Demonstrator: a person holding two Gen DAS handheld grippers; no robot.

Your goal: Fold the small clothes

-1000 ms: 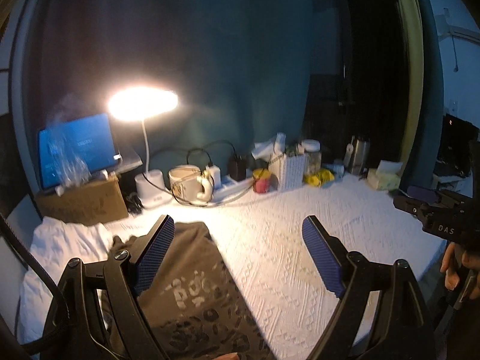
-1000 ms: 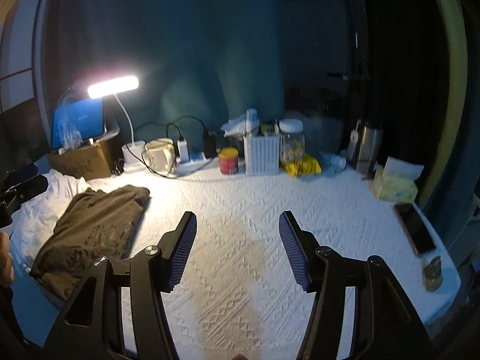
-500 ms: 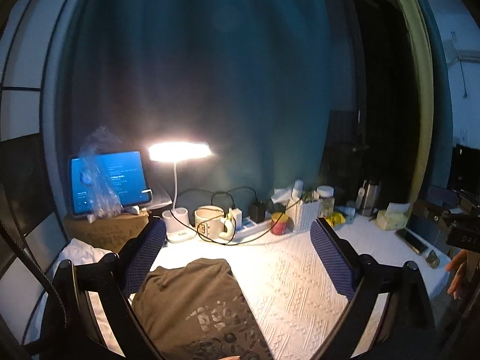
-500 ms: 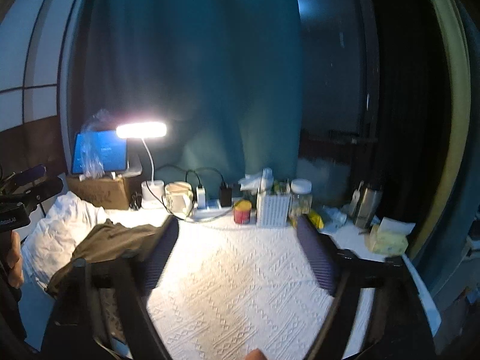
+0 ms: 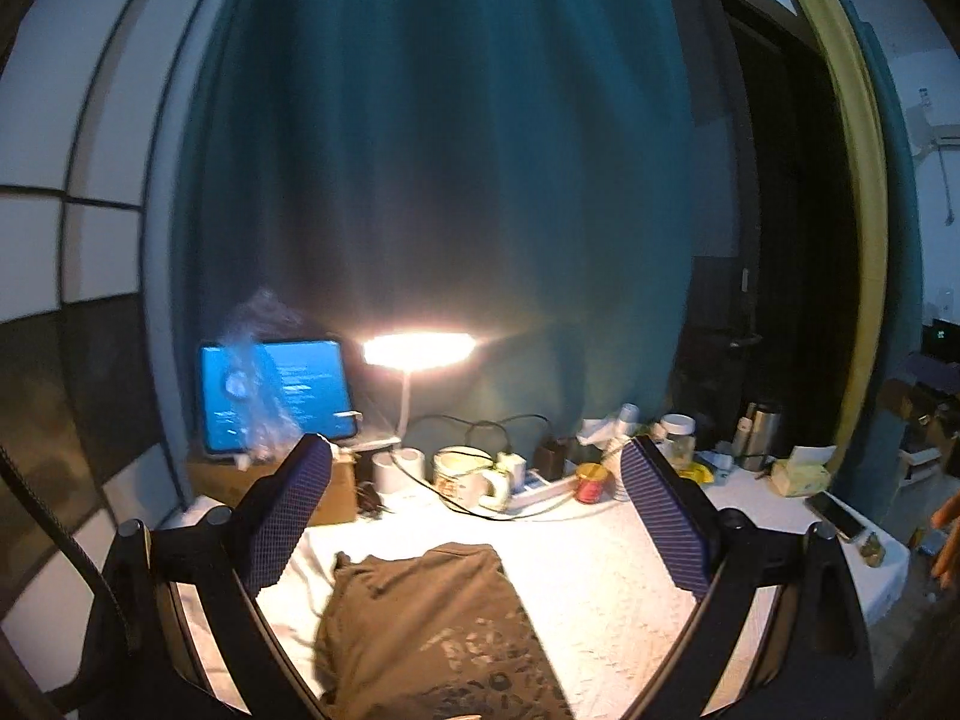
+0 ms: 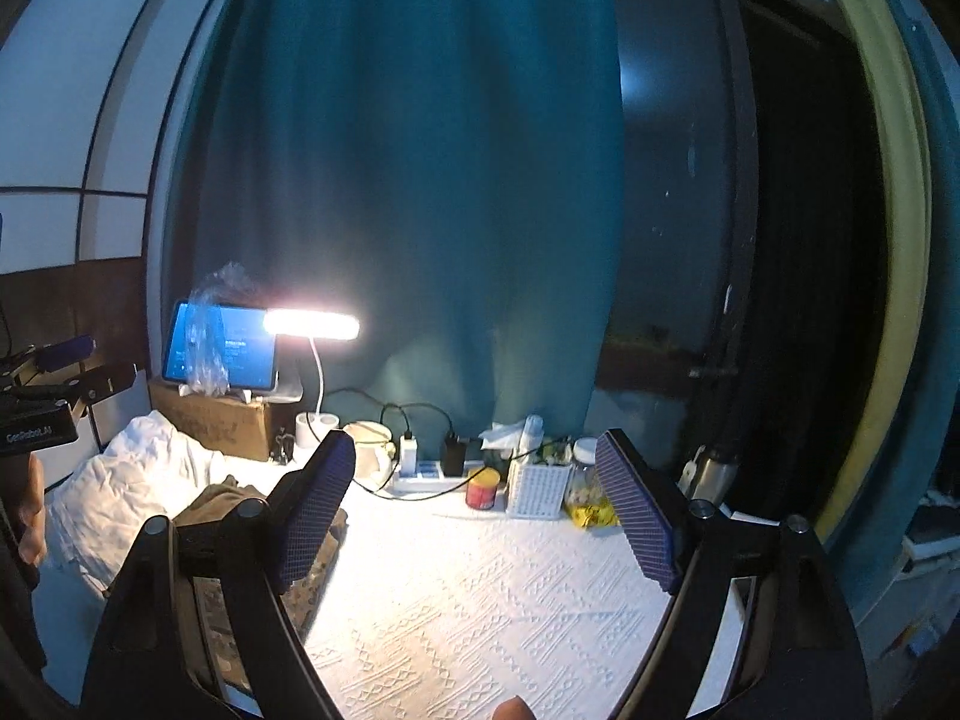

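A folded olive-brown garment (image 5: 432, 630) with a pale print lies on the white patterned tablecloth (image 5: 600, 588), below and between my left gripper's fingers. My left gripper (image 5: 480, 516) is open and empty, held well above the garment. In the right wrist view the garment (image 6: 222, 495) shows at the left, partly behind the left finger. My right gripper (image 6: 474, 516) is open and empty above the tablecloth (image 6: 480, 600). The left gripper's body (image 6: 42, 414) shows at the far left of that view.
White crumpled cloth (image 6: 132, 492) lies left of the garment. At the table's back stand a lit desk lamp (image 5: 417, 354), a tablet (image 5: 276, 393) on a cardboard box, a mug (image 5: 465, 474), a power strip with cables, jars, a tissue box (image 5: 798, 471) and a phone (image 5: 837, 516).
Both grippers have risen and tilted up, away from the table, so the curtain fills more of each view. Both stay open and the right one has widened. The garment has not moved.
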